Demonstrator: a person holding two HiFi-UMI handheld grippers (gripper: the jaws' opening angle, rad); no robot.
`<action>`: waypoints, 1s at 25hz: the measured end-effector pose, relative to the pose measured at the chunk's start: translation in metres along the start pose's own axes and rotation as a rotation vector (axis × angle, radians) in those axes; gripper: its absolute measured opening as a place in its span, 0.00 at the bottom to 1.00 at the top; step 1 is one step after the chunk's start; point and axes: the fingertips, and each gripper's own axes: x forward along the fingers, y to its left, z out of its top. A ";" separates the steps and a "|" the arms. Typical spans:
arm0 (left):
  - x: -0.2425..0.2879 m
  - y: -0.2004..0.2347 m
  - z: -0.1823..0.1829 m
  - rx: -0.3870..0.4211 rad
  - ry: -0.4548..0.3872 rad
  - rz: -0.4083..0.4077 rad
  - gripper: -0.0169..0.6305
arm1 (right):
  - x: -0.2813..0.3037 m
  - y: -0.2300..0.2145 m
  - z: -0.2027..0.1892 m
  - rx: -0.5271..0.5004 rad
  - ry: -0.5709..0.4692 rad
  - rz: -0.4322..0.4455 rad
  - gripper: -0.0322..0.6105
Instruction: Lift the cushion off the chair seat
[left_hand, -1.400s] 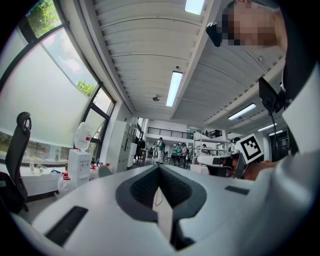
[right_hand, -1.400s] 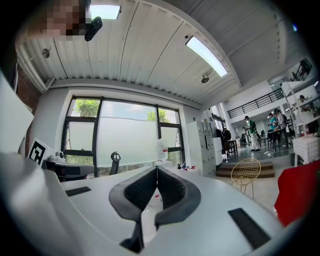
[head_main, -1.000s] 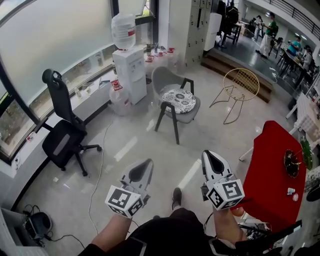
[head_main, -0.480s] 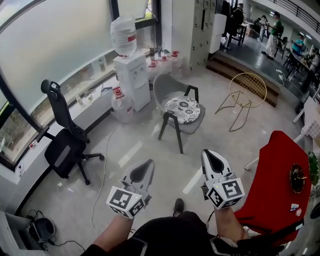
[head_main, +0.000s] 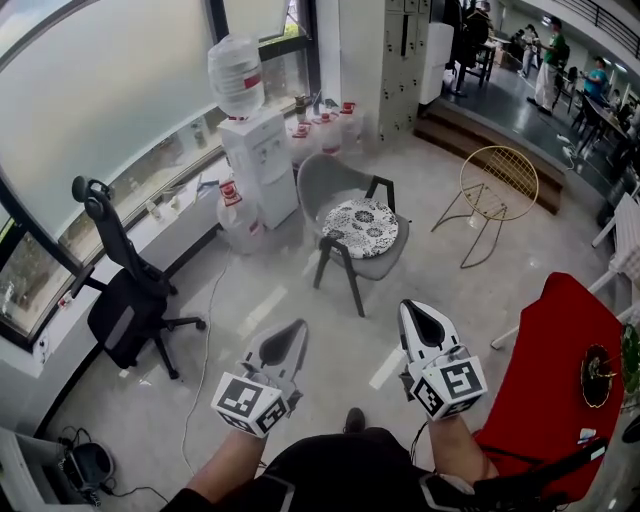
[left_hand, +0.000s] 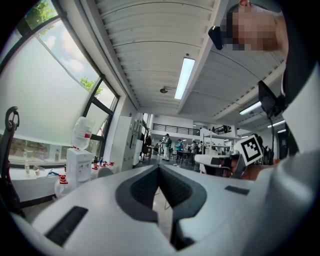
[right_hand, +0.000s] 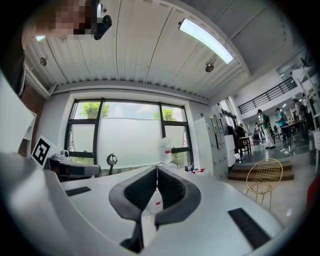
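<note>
- The left gripper (head_main: 296, 327) is held low in front of the person's body and points level, out across the floor. The bare left forearm (head_main: 222, 468) reaches up to it from the bottom edge of the head view.
- Its jaws are pressed together at the tips, with nothing caught between them.
- The right gripper (head_main: 411, 311) sits alongside at about the same height, also level and pointing forward. The right forearm (head_main: 452, 455) is behind it. The two grippers are apart and roughly parallel.
- Its jaws are likewise closed tip to tip and empty.
- The cushion (head_main: 361, 227), round with a black-and-white pattern, lies flat on the seat of the grey chair (head_main: 335, 180). It is ahead of both grippers and well apart from them, roughly in line with the space between them.
- The grey chair stands just beside a water dispenser (head_main: 258, 150) by the window. A gold wire chair (head_main: 497, 180) stands to its right, and a black office chair (head_main: 125, 300) stands far to its left.
- A red table (head_main: 555, 370) lies near the right gripper's side.
</note>
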 end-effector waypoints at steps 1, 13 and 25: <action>0.008 -0.001 0.000 0.003 0.001 -0.004 0.04 | 0.002 -0.007 0.000 0.000 -0.003 0.001 0.06; 0.087 -0.009 0.000 0.005 0.027 -0.011 0.04 | 0.023 -0.075 -0.003 0.002 -0.015 0.019 0.07; 0.141 0.028 -0.007 -0.006 0.045 -0.040 0.04 | 0.072 -0.104 -0.018 0.011 0.010 0.003 0.07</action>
